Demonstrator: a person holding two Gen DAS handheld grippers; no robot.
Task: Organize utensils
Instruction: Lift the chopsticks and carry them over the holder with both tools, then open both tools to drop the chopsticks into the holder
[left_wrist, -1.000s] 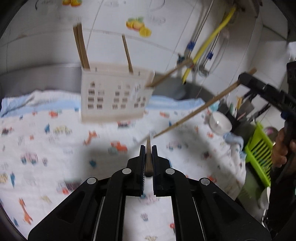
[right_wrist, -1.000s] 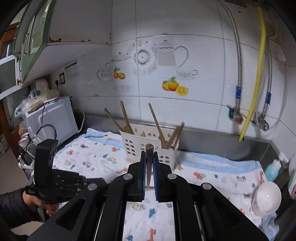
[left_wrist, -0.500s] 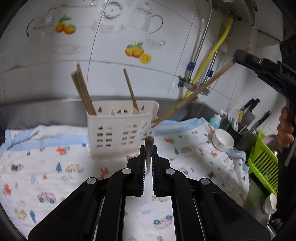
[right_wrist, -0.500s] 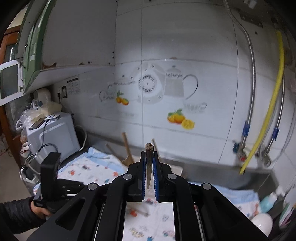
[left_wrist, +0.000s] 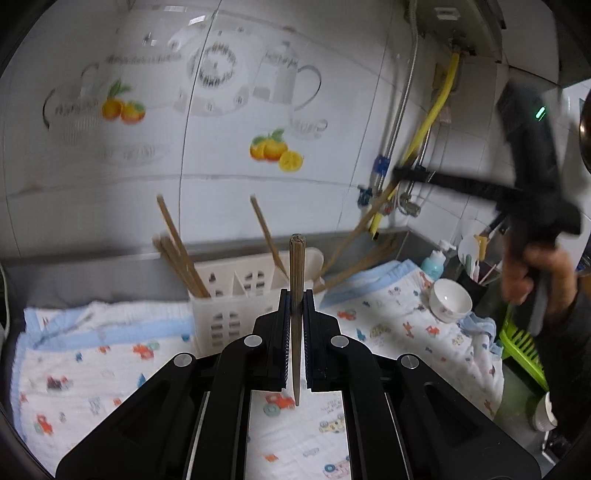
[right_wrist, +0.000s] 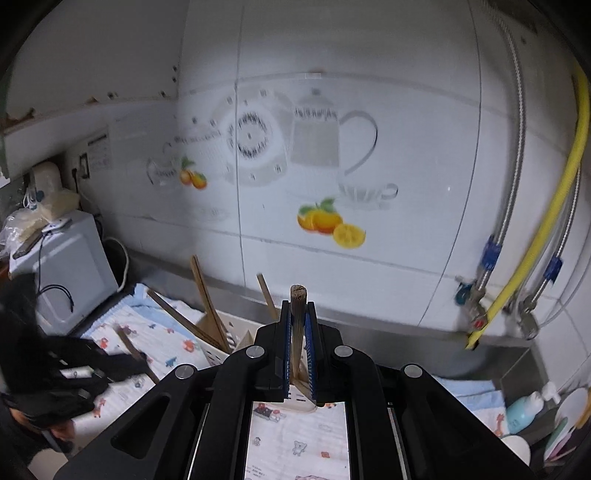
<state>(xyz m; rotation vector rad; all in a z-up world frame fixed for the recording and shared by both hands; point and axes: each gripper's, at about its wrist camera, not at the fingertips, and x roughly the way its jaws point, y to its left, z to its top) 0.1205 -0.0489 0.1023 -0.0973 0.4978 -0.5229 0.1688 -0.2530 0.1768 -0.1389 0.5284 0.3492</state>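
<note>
A white slotted utensil holder (left_wrist: 236, 291) stands on a printed cloth (left_wrist: 92, 365) by the tiled wall, with several wooden chopsticks (left_wrist: 177, 251) leaning in it. My left gripper (left_wrist: 296, 314) is shut on a wooden chopstick (left_wrist: 296, 280), held upright just in front of the holder. My right gripper (right_wrist: 297, 332) is shut on another wooden chopstick (right_wrist: 297, 317), above and behind the holder (right_wrist: 221, 343). In the left wrist view the right gripper (left_wrist: 406, 173) holds its chopstick (left_wrist: 354, 236) slanting down toward the holder's right end.
A small white bowl (left_wrist: 448, 299), a blue bottle (left_wrist: 432, 262) and a green rack (left_wrist: 521, 343) sit to the right. A yellow hose (right_wrist: 546, 221) and metal pipes (right_wrist: 491, 251) run down the wall. A white appliance (right_wrist: 70, 266) stands at left.
Both grippers rose and tilted up toward the wall. The right gripper's chopstick swung steeper, its lower end now near the holder's right side. The left gripper drew closer to the holder.
</note>
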